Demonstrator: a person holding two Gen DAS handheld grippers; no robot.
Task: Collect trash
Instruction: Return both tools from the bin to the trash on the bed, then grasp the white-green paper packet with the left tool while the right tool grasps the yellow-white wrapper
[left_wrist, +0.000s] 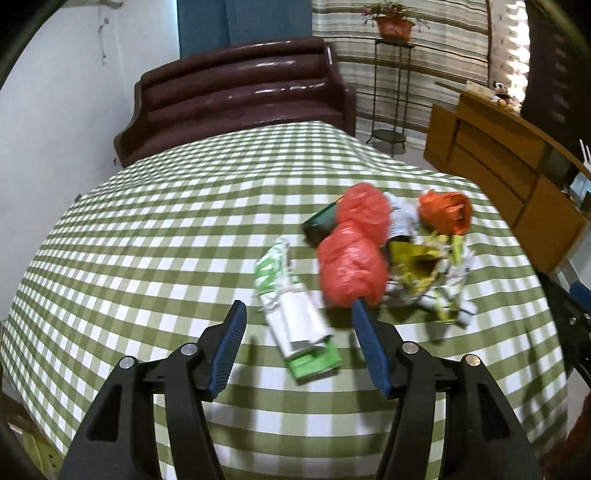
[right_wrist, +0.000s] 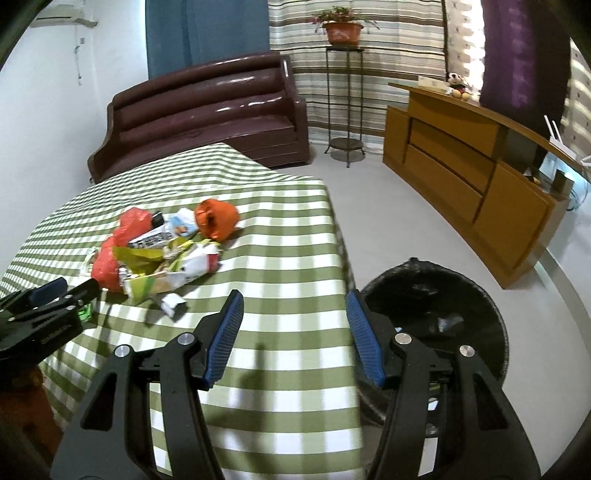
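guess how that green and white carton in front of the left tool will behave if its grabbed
The carton looks flattened and creased, so it is probably light and may crumple rather than stay stiff. Lying flat on the tablecloth, it seems unlikely to roll. The open left tool may slide it if one finger nudges it first.

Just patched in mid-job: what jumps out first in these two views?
A heap of trash with red plastic bags lies on the green-checked tablecloth. The open left hand-held gripper straddles a green-and-white carton. The open right hand-held gripper hangs over the table edge beside a black-lined bin on the floor.
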